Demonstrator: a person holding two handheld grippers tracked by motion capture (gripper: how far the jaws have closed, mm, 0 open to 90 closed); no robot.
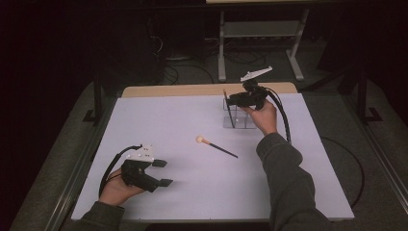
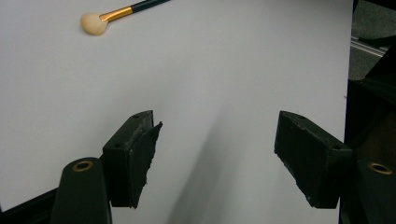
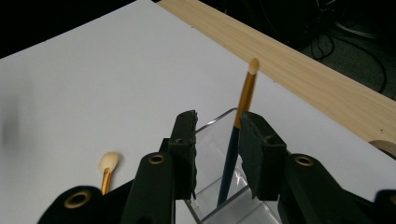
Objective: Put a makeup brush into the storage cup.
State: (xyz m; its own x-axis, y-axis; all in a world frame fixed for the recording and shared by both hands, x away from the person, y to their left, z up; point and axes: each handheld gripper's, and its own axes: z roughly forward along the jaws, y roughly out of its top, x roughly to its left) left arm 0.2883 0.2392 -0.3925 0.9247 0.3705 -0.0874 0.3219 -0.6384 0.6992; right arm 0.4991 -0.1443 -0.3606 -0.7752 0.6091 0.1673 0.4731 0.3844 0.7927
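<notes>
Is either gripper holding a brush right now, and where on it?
Neither. Right gripper stands open around the slim brush in the clear holder; left gripper is open, empty.

The person is wearing dark grey-green sleeves (image 1: 288,187) bunching at the cuffs. The left gripper (image 1: 162,173) and right gripper (image 1: 230,99) are showing matte black bodies, blocky jaws with worn, rough pads and brass-ringed screw holes. Grey three-cornered plates are sitting on top, and black cables (image 1: 284,118) are trailing from each.

No readable text, label or number appears anywhere.
</notes>
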